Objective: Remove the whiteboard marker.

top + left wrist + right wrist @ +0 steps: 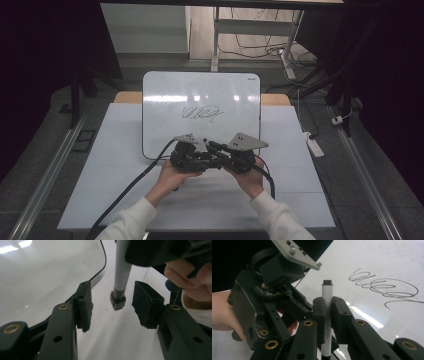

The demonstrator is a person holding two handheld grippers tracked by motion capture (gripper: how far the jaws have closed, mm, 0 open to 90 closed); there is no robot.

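- The right gripper [325, 312] is clamped on a white marker [327, 293], its dark end sticking up past the jaws.
- The left gripper [111, 306] has its jaws partly apart, either side of the marker's end [117, 300], not touching it.
- Both meet just over the near edge of the whiteboard [200, 95], which bears a black scribble [201, 114].

Gloss on the board, matt on the jaws

A glossy, smooth whiteboard [200, 95] is seen throwing back light; the marker [327, 305] barrel looks smooth white plastic, clamped by matt black plastic fingers [319, 312] with brass-coloured rivets.
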